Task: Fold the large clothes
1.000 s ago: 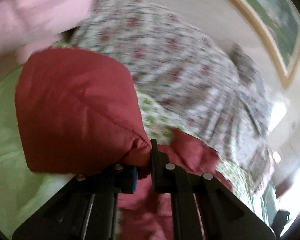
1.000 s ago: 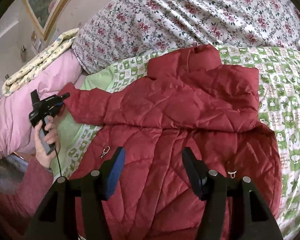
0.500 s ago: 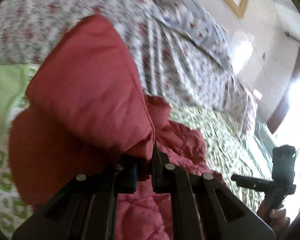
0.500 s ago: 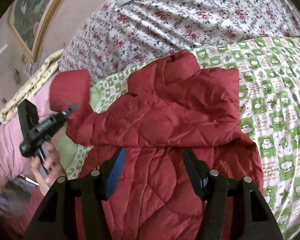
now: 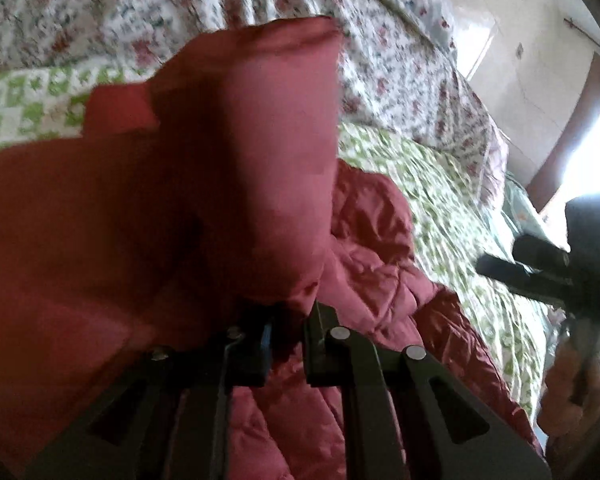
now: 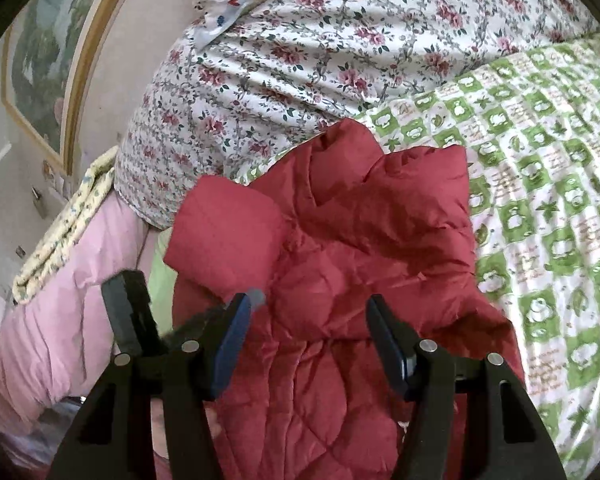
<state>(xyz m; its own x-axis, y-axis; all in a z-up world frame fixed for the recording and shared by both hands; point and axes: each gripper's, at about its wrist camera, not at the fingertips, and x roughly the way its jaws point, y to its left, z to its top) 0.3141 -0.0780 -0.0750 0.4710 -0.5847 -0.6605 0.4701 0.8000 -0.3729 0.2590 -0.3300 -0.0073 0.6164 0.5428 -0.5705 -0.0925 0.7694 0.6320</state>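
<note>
A red quilted jacket point(image 6: 352, 264) lies on the bed, its far sleeve folded across the chest. My left gripper point(image 5: 290, 320) is shut on the cuff of the jacket's near sleeve point(image 5: 260, 168) and holds it lifted over the jacket body point(image 5: 380, 280). In the right wrist view that sleeve point(image 6: 224, 236) stands up at the jacket's left side, with the left gripper point(image 6: 236, 308) below it. My right gripper point(image 6: 308, 332) is open and empty, hovering over the jacket's lower body. It also shows in the left wrist view point(image 5: 540, 268) at the right edge.
A green-and-white patterned sheet point(image 6: 540, 184) covers the bed. A floral duvet point(image 6: 300, 48) is heaped at the head end. A pink quilt point(image 6: 60, 320) with a yellow folded cloth point(image 6: 64, 236) lies on the left. A framed picture point(image 6: 40, 72) hangs on the wall.
My left gripper has carried the sleeve up and rightward, over the jacket body. My right gripper has moved slightly forward over the jacket and stays open.
</note>
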